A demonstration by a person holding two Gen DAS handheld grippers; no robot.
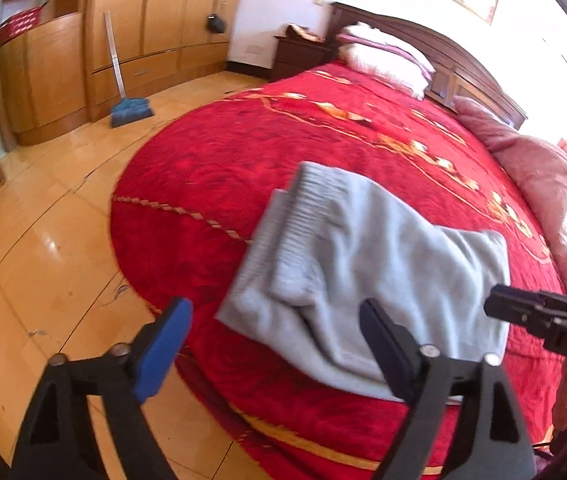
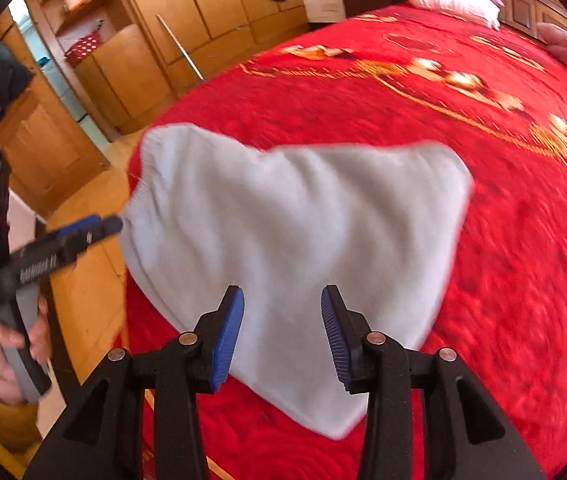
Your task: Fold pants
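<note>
Left gripper: jaws spread wide, blue pads bare, nothing between them; it hangs above the near edge of the bed, one finger over the wooden floor, the other over the pants. Right gripper: jaws partly parted, ribbed blue pads not pressing on anything, released above the pants. In the left wrist view the right gripper's black body enters from the right edge, with white lettering on it too blurred to read; in the right wrist view the left gripper's black body likewise bears a strip of white writing that cannot be made out, and a hand grips its grey handle.

Pants: light grey, folded into a compact stack with ribbed cuffs uppermost, lying on the red bedspread near the bed's near edge and corner. Gold embroidery crosses the bedspread. White pillows lie at the headboard edge. A blue broom leans against the wooden wardrobe.
</note>
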